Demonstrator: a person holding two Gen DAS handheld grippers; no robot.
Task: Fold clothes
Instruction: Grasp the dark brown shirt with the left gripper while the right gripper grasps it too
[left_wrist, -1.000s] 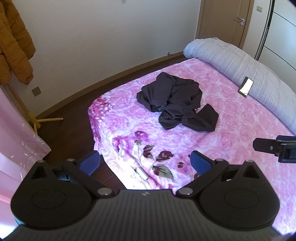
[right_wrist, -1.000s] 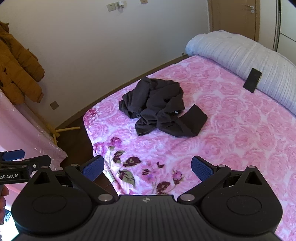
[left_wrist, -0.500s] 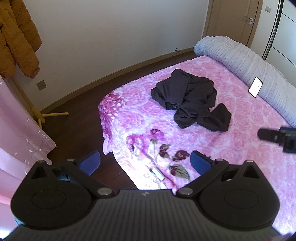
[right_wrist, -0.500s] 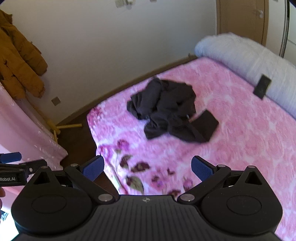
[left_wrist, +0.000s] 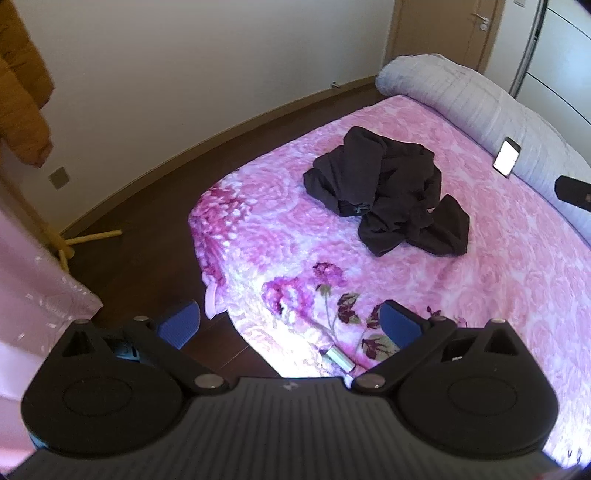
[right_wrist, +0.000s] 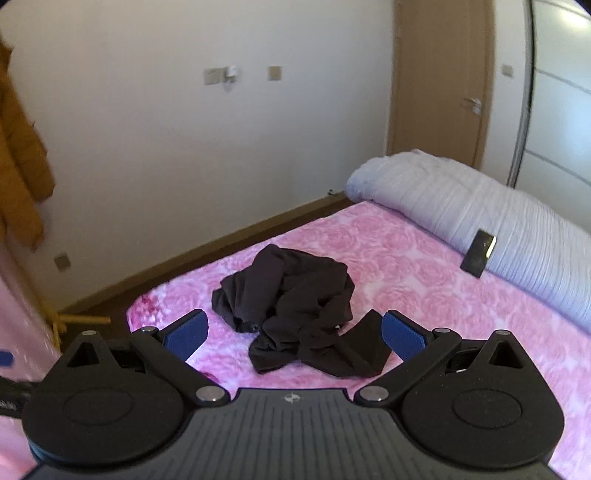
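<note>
Garment (right_wrist: 295, 317) beyond (spread) fingers (right_wrist: 186, 334)

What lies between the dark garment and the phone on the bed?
Only bare pink blanket lies between the dark garment and the phone; the left wrist view shows it.

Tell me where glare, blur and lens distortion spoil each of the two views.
Left wrist view: sunlight burns the pink blanket white near the bed's front edge, the phone screen glares white, and the fisheye bows the skirting board. Right wrist view: softer overall, with blurred wall plates and orange coat, but no glare; the dark garment stays legible.
</note>
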